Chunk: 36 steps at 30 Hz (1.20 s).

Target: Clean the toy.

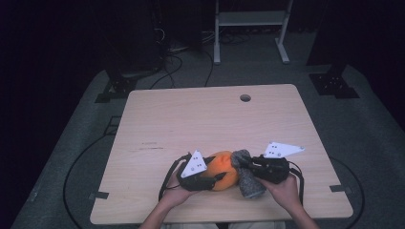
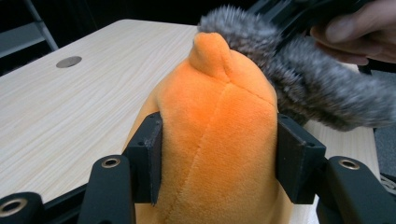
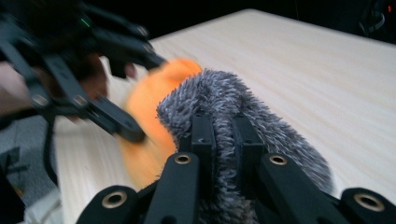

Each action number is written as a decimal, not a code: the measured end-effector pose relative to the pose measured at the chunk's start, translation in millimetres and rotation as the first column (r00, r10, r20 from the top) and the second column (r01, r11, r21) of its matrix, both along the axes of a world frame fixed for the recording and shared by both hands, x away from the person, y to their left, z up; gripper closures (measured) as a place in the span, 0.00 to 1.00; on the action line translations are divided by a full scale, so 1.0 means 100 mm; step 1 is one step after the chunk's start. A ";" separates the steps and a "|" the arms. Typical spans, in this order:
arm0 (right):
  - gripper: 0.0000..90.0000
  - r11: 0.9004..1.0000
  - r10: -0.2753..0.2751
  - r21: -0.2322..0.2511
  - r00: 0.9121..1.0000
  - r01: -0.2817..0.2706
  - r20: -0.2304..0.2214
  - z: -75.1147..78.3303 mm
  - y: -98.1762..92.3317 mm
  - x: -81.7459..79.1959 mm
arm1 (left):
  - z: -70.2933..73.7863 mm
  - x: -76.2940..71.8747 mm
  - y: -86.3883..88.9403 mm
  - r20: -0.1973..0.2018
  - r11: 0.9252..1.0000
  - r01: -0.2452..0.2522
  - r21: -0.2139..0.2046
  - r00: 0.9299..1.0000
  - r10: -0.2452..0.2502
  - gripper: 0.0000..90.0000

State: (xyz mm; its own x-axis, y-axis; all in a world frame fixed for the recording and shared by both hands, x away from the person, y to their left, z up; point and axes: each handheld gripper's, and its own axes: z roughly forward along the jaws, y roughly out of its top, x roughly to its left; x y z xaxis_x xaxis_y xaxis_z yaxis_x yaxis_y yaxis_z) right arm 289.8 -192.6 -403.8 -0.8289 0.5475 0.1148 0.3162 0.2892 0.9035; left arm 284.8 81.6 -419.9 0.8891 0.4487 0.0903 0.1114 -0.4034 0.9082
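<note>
Left claw (image 2: 217, 158) clamps the orange plush toy (image 2: 215, 140); right claw (image 3: 223, 140) pinches its grey furry piece (image 3: 233, 100) tight above the worktop (image 1: 191, 114); next, likely pulling them apart.

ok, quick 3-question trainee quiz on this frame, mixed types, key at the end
1. True or false: the left claw is shut on the orange plush toy.
2. What does the right claw grip? A) grey furry piece B) a cable C) nothing
3. Fill in: the grey furry piece lies to the ___ of the orange plush toy in the high view.

Key: 1 true; 2 A; 3 right
</note>
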 end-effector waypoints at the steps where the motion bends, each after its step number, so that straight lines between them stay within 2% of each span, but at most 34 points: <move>1: 0.90 1.000 -0.010 -0.006 1.000 0.010 -0.008 -0.03 -0.02 0.02 | 0.00 0.01 0.00 -0.007 1.000 -0.004 -0.005 1.000 0.004 0.47; 3: 0.90 1.000 -0.028 -0.006 0.999 0.027 -0.040 -0.06 -0.05 0.05 | 0.01 0.01 0.01 -0.014 1.000 -0.001 -0.002 1.000 0.001 0.47; 4: 0.90 1.000 -0.031 -0.003 0.999 0.031 -0.038 -0.04 -0.06 0.04 | 0.02 0.01 0.01 -0.011 1.000 0.001 0.008 1.000 -0.001 0.47; 7: 0.90 0.999 -0.001 0.050 1.000 0.000 0.020 0.08 -0.02 -0.05 | 0.02 -0.02 -0.03 -0.001 1.000 0.014 0.023 1.000 -0.014 0.47; 9: 0.90 0.997 0.026 0.068 0.999 -0.029 0.048 0.14 0.03 -0.10 | 0.03 -0.03 -0.05 -0.009 0.999 0.029 0.015 1.000 -0.029 0.47; 12: 0.90 0.999 0.035 0.040 0.998 -0.037 0.047 0.11 0.06 -0.09 | 0.01 -0.03 -0.06 -0.009 0.999 0.051 0.016 0.999 -0.051 0.43; 14: 0.90 0.999 0.033 0.035 0.999 -0.034 0.030 0.07 0.04 -0.07 | -0.02 0.02 -0.05 -0.041 0.998 0.058 -0.007 0.997 -0.059 0.33; 15: 0.90 0.999 0.024 0.029 0.999 -0.025 0.029 0.05 0.02 -0.06 | -0.02 0.03 -0.05 -0.043 0.998 0.053 -0.013 0.998 -0.054 0.26; 17: 0.90 0.999 0.015 0.032 1.000 -0.015 0.018 0.03 -0.02 -0.04 | -0.05 0.08 -0.04 -0.069 1.000 0.027 -0.012 0.997 -0.028 0.13; 19: 0.90 1.000 0.007 0.030 1.000 -0.008 0.014 0.02 -0.05 -0.03 | -0.10 0.15 -0.02 -0.123 1.000 0.026 -0.013 0.992 -0.027 0.10; 21: 0.90 0.999 -0.002 0.033 1.000 0.002 0.000 -0.01 -0.09 0.01 | -0.14 0.17 -0.02 -0.143 0.999 0.040 -0.028 0.989 -0.043 0.16; 22: 0.90 0.999 -0.006 0.035 1.000 0.006 -0.006 -0.02 -0.10 0.02 | -0.15 0.17 -0.01 -0.140 0.998 0.044 -0.034 0.989 -0.048 0.19; 25: 0.90 0.999 -0.040 0.023 0.999 0.041 -0.037 -0.05 -0.16 0.07 | -0.11 0.13 0.01 -0.089 0.999 0.033 -0.025 0.995 -0.035 0.37; 26: 0.90 0.999 -0.044 0.021 0.998 0.045 -0.048 -0.05 -0.18 0.08 | -0.09 0.12 0.00 -0.078 0.999 0.031 -0.016 0.996 -0.032 0.39; 28: 0.90 0.997 -0.037 0.066 0.997 0.042 -0.071 -0.02 -0.23 0.08 | -0.04 0.08 -0.01 -0.045 1.000 0.023 0.003 0.999 -0.023 0.43; 30: 0.90 0.996 -0.031 0.083 0.999 0.034 -0.031 0.08 -0.22 0.02 | 0.02 0.02 -0.04 0.006 0.997 0.007 0.072 1.000 -0.007 0.44; 31: 0.90 0.995 -0.016 0.099 1.000 0.017 -0.004 0.15 -0.18 -0.03 | 0.03 0.01 -0.05 0.009 0.997 0.008 0.080 1.000 -0.009 0.44; 32: 0.90 0.995 -0.009 0.095 1.000 0.008 0.013 0.18 -0.15 -0.05 | 0.03 0.01 -0.07 0.006 0.997 0.012 0.082 1.000 -0.012 0.45; 34: 0.90 0.998 0.006 0.061 0.999 -0.008 0.040 0.21 -0.06 -0.09 | 0.04 -0.02 -0.09 0.017 0.995 0.017 0.096 1.000 -0.019 0.45; 36: 0.90 1.000 0.015 0.016 0.998 -0.015 0.054 0.18 0.03 -0.10 | 0.03 -0.03 -0.10 0.015 0.995 0.019 0.101 1.000 -0.020 0.45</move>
